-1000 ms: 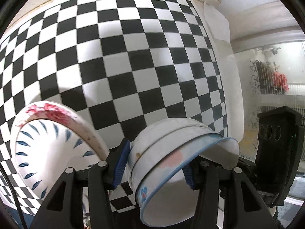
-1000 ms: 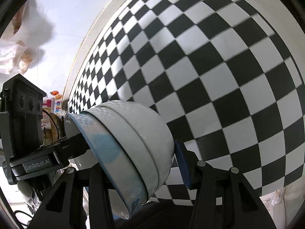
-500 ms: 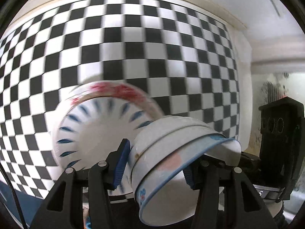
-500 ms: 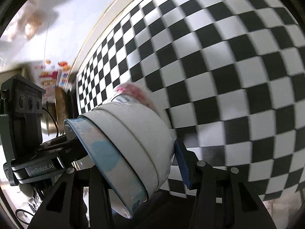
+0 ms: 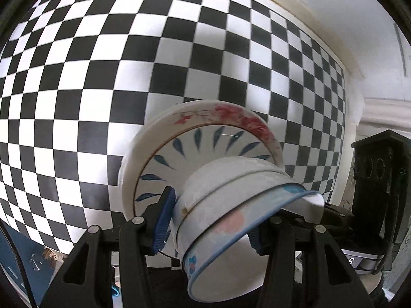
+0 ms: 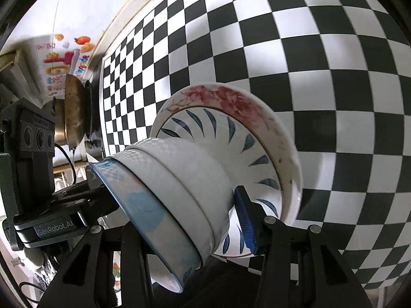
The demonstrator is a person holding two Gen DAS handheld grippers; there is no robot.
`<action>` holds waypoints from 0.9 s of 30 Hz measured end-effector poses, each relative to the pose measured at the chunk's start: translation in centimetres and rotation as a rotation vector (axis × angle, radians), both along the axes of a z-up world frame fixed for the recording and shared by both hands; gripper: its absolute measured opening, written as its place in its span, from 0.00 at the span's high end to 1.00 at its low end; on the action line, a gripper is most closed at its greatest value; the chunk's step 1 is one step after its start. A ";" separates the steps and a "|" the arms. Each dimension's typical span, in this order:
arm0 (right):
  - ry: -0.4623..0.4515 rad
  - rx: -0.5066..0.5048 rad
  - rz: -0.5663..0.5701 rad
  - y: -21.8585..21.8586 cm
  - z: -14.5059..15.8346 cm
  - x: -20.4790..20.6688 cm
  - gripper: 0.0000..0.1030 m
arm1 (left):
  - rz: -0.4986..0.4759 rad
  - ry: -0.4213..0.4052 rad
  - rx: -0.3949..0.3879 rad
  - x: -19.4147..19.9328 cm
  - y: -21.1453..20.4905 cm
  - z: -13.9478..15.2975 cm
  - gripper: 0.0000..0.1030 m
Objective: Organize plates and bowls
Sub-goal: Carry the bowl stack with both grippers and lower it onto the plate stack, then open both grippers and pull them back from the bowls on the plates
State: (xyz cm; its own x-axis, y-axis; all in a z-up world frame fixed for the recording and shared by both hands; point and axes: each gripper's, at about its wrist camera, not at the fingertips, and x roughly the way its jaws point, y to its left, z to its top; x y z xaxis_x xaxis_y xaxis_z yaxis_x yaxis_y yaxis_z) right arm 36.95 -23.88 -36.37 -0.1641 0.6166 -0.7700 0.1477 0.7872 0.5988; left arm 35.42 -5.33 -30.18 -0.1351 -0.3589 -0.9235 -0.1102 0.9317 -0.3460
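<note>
Both grippers are shut on one nested stack of bowls (image 5: 231, 205), white with a blue-rimmed inner bowl, held from opposite sides. My left gripper (image 5: 209, 220) grips it in the left wrist view. My right gripper (image 6: 179, 213) grips it in the right wrist view, where the stack (image 6: 174, 184) shows tilted. Just beyond it sits a blue-leaf bowl (image 5: 195, 151) nested in a larger red-flower dish (image 5: 231, 115) on the checkered surface; the pair shows in the right wrist view too, the blue-leaf bowl (image 6: 231, 138) inside the dish (image 6: 226, 97). The stack overlaps them; contact cannot be told.
The black-and-white checkered cloth (image 5: 77, 77) covers the table. A metal pot (image 6: 74, 110) and a colourful box (image 6: 61, 61) stand at the far left in the right wrist view. A white wall (image 5: 359, 12) lies behind the table.
Both grippers have carried the bowl stack toward the blue-leaf bowl and red-flower dish, which now lie directly behind the stack instead of off to the left.
</note>
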 end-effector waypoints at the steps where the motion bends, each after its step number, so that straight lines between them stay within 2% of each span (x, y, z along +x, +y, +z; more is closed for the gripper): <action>1: 0.002 -0.002 0.004 0.2 -0.2 0.2 0.53 | 0.004 0.004 0.000 0.0 0.1 -0.2 0.55; 10: 0.014 -0.024 0.023 2.0 -0.8 1.2 0.53 | 0.013 0.018 0.006 0.2 0.6 -0.8 0.55; 27: -0.007 -0.068 0.026 1.8 0.1 1.6 0.54 | 0.021 0.040 0.005 -0.7 0.8 -1.6 0.54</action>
